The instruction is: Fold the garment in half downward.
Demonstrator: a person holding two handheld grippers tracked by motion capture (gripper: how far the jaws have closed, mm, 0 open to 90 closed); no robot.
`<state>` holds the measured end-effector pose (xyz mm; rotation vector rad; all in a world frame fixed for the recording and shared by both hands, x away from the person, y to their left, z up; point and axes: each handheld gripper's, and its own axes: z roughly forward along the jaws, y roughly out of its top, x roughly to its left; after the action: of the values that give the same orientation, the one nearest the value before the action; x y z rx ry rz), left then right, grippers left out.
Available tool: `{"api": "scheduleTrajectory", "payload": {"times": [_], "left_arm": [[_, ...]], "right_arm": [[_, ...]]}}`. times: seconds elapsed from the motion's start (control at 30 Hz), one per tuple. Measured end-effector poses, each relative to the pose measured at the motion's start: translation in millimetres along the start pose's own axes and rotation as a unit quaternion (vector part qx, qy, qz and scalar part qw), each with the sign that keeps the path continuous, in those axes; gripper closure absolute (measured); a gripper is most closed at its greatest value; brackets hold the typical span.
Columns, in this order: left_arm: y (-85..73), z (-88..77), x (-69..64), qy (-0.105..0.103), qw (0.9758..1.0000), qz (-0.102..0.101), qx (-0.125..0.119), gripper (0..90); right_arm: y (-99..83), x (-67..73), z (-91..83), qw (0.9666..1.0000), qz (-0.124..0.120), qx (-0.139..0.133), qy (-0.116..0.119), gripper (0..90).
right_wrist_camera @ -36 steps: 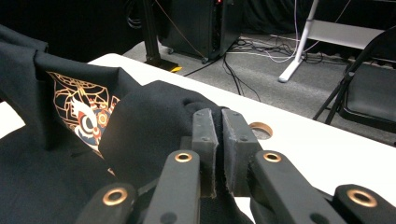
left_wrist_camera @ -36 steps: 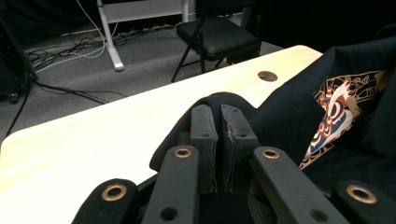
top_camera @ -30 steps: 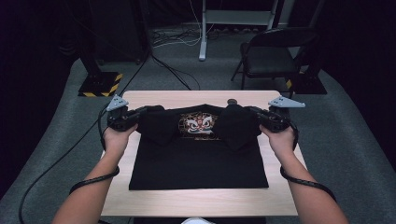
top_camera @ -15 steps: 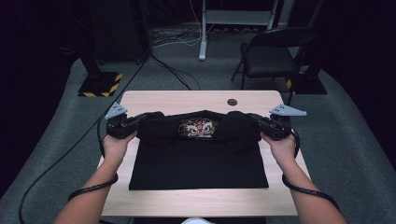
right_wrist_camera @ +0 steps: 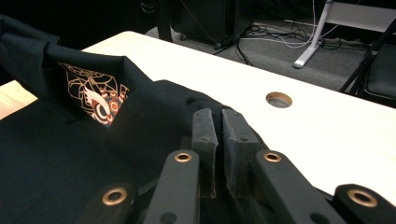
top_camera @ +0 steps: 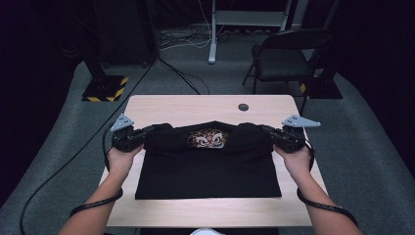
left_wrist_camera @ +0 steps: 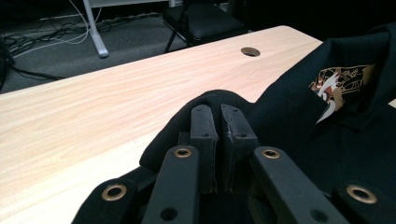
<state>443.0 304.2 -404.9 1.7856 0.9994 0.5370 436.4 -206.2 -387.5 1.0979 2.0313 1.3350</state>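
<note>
Two grippers, left (top_camera: 147, 133) and right (top_camera: 264, 131), fingers (left_wrist_camera: 204, 135) clamped on black printed cotton T-shirt (top_camera: 208, 169); folded top edge spans crosswise between them, above pale wooden table (top_camera: 195, 105).

The shirt (top_camera: 208, 166) lies on the table (top_camera: 186, 105), left gripper (top_camera: 147, 133) and right gripper (top_camera: 264, 131) at its far corners.

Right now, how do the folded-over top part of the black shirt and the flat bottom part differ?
The folded-over top part is lifted and bunched between the left gripper and the right gripper, and shows a printed mask design. The flat bottom part lies smooth on the table, plain, untouched. Both are the same black cloth.
</note>
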Motion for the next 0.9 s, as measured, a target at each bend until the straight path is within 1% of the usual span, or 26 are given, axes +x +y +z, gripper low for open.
{"api": "scheduleTrajectory", "payload": {"times": [0.3, 0.53, 0.6, 0.73, 0.9], "left_arm": [[-5.1, -3.7, -4.1, -0.003, 0.9999, 0.013, 0.011, 84.5], [-12.2, -5.9, -6.5, -0.007, 0.9997, 0.015, 0.018, 84.5], [-16.7, -6.6, -7.0, -0.009, 0.9996, 0.014, 0.022, 84.5], [-20.2, -7.0, -7.4, -0.013, 0.9995, 0.012, 0.027, 84.5], [-24.5, -7.4, -11.1, -0.019, 0.9990, 0.018, 0.035, 84.5]], "right_arm": [[-9.9, 2.9, -4.1, 0.9999, 0.003, 0.011, 0.008, 84.1], [-17.7, 3.3, -8.0, 0.9998, 0.004, 0.017, 0.011, 84.1], [-21.1, 4.3, -9.5, 0.9997, 0.005, 0.021, 0.012, 84.2], [-24.0, 4.6, -10.7, 0.9996, 0.004, 0.024, 0.012, 84.4], [-29.0, 4.9, -14.2, 0.9995, 0.006, 0.027, 0.013, 86.2]]}}
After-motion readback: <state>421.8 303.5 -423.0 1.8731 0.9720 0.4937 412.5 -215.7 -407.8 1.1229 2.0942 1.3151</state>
